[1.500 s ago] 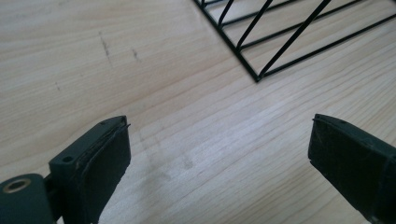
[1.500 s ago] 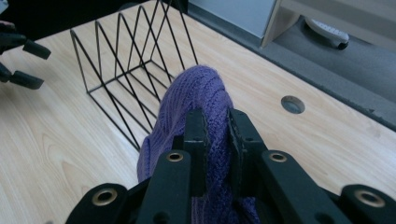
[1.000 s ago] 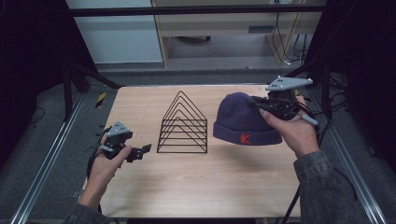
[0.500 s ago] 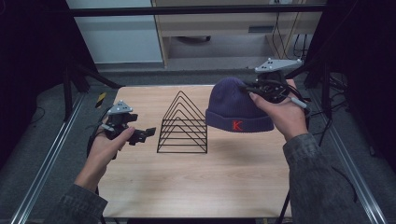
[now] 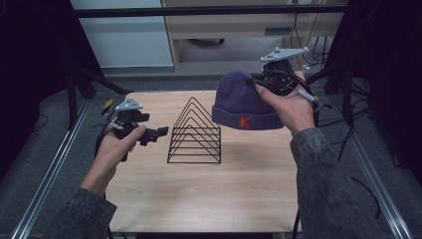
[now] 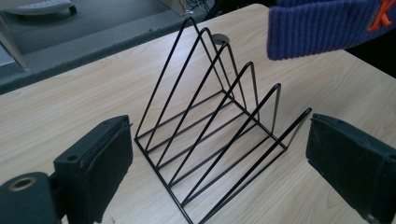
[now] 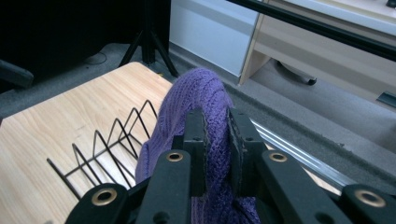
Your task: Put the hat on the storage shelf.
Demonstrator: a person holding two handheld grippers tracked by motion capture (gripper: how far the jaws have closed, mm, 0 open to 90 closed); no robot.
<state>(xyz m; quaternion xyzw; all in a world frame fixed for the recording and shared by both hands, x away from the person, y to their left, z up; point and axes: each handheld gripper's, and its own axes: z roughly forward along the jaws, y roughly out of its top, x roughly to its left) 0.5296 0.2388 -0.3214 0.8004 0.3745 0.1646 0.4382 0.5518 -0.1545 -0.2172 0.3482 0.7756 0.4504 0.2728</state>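
Note:
A purple knit beanie (image 5: 242, 102) with an orange K on its cuff hangs in the air above the table's right half, my right gripper (image 5: 272, 79) shut on its fabric. In the right gripper view the jaws pinch a fold of the beanie (image 7: 196, 107), with my right gripper (image 7: 216, 154) nearly closed. A black wire rack (image 5: 195, 132) of triangular dividers stands on the wooden table (image 5: 209, 194). My left gripper (image 5: 158, 133) is held just left of the rack, open and empty. In the left gripper view the rack (image 6: 219, 135) stands ahead of my left gripper (image 6: 219, 161), and the beanie's cuff (image 6: 322, 28) hangs at the top right.
Metal rails (image 5: 50, 169) run along both sides of the table. Behind it are a pale cabinet (image 5: 124, 35) and a wooden desk (image 5: 234, 25). A small yellow and black item (image 5: 107, 106) lies at the table's far left corner. Cables (image 5: 323, 104) trail by the right hand.
The right gripper has lifted the beanie off the table and carried it up and to the left, toward the rack. The left hand has risen and moved closer to the rack.

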